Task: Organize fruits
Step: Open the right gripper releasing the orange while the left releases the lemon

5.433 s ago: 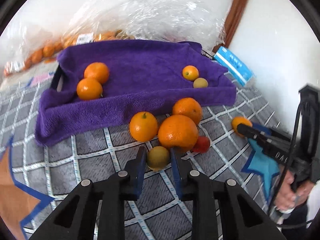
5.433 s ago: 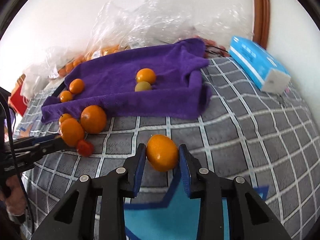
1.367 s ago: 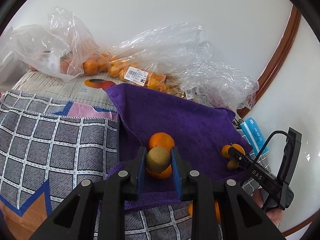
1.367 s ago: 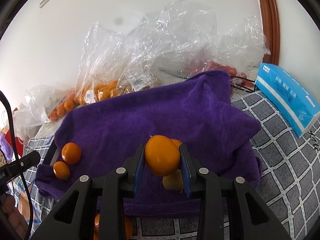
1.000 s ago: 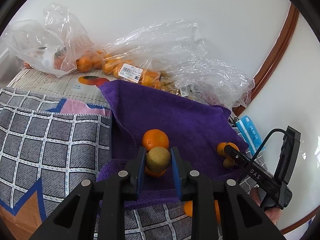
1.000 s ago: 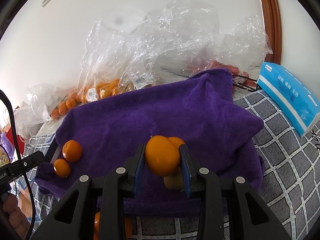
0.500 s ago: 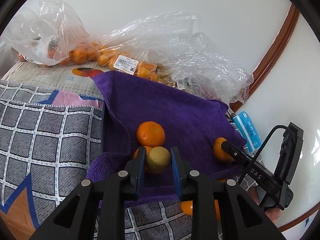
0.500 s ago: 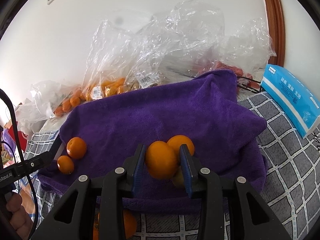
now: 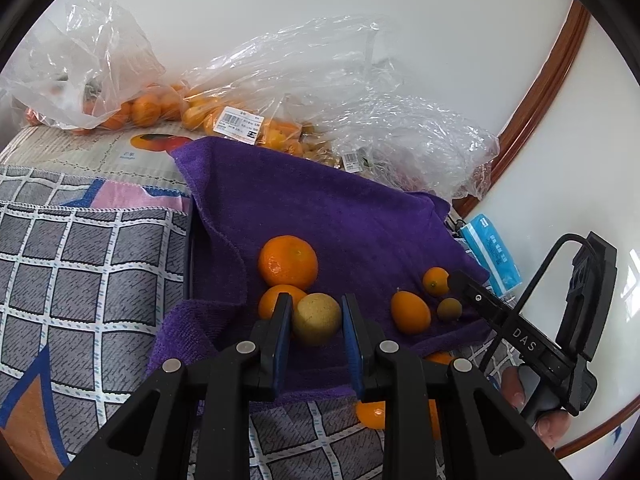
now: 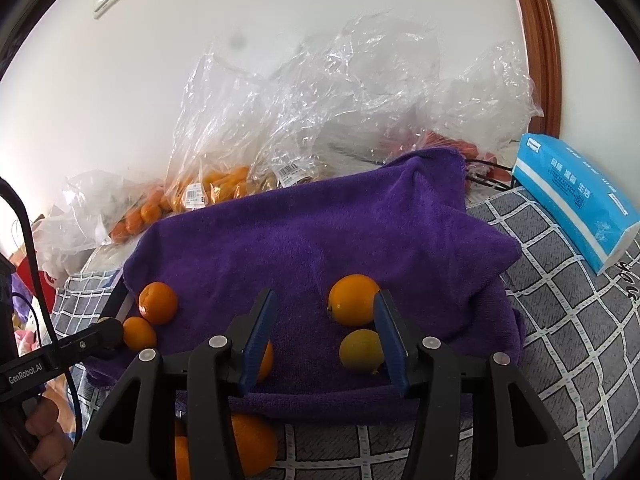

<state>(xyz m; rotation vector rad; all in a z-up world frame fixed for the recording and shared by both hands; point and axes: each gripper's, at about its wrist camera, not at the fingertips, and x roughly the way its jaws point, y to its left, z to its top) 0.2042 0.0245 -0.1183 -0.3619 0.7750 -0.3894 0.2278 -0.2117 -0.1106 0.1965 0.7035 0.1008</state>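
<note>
Released within the last second: the oval orange (image 9: 411, 312) that sat between the right gripper's (image 10: 326, 334) pads half a second ago now lies on the purple towel (image 9: 340, 216). Its jaws have just been opening and stand apart with nothing pressed between them.

Item, left wrist view, 9 o'clock: grey checked cloth (image 9: 88, 264), bare. 11 o'clock: plastic bags (image 9: 248, 92) of bagged fruit against the wall.

Item, centre: left gripper (image 9: 316, 320) clamped on a yellow-green fruit (image 9: 316, 319), hovering over the towel's near edge. At 12 o'clock from it, two mandarins (image 9: 288, 262), one partly hidden behind the blue pad.

Item, 3 o'clock: the oval orange; beyond it a small orange (image 9: 436, 281) and a small olive fruit (image 9: 449, 309), grouped.

Item, far right: blue tissue pack (image 10: 576, 204).

Step in hand, by judgement: depositing sorted fruit on the towel; right side done, left pending.

Next move calls for lowering the yellow-green fruit onto flat towel beside its kind, opening gently lest it roll. More oranges (image 10: 252, 444) wait on the cloth below the towel edge.
</note>
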